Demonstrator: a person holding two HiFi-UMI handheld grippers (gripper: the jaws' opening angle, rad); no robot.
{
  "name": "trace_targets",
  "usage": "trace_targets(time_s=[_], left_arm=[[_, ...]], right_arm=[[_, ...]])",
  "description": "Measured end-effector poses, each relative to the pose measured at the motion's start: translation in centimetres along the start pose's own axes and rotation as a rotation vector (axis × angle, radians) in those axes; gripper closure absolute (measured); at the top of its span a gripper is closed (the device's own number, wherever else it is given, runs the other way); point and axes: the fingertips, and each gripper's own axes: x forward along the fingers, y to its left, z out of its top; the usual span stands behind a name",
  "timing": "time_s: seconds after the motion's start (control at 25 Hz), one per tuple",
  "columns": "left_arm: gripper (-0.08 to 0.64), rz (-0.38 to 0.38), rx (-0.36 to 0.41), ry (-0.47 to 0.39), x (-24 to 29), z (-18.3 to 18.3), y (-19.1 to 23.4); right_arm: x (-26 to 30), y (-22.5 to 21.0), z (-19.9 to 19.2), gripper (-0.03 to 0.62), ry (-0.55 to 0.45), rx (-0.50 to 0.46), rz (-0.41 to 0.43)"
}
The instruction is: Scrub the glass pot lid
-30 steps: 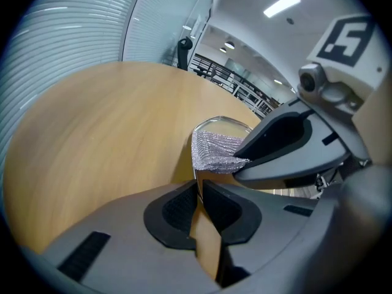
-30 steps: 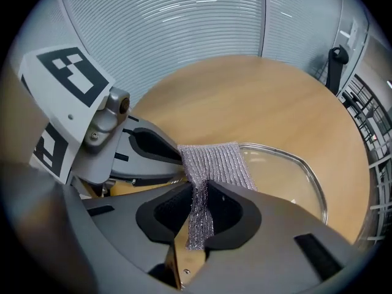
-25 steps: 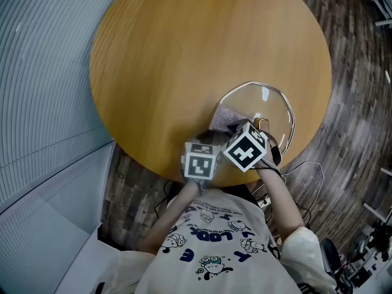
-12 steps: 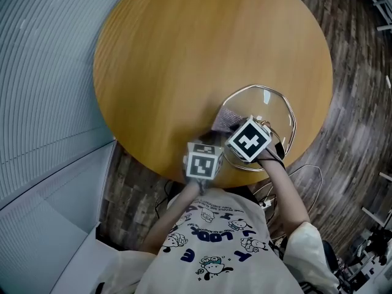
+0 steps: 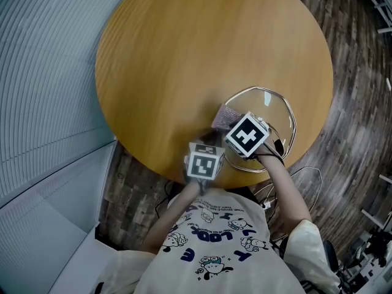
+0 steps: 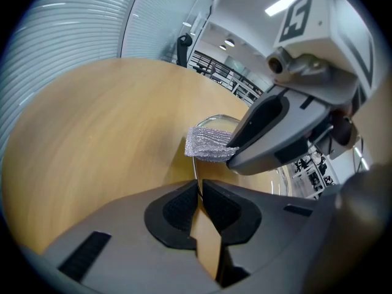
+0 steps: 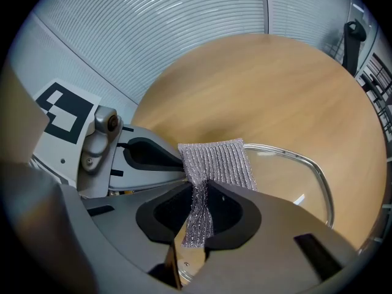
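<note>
Since a second ago the right gripper (image 7: 197,196) has slid a little away from the table's near edge, dragging the silvery scrub cloth (image 7: 215,159) pinched between its jaws across the glass pot lid (image 5: 269,110), which lies by the near right edge of the round table (image 5: 184,54). The left gripper (image 6: 197,196) has hardly shifted, its jaws pressed onto the lid's metal rim to steady it. That small travel reads as one scrubbing stroke under way, with most of the glass probably left to cover.
</note>
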Motion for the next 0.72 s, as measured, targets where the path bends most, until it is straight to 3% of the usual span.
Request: trace_targets(time_s=[0.72], left_arm=[[0.528,-0.009,-0.011,-0.003,0.0,-0.3,0.2]], right_arm=[[-0.2,-2.4,1.3,0.517,-0.031,0.044,-0.023]])
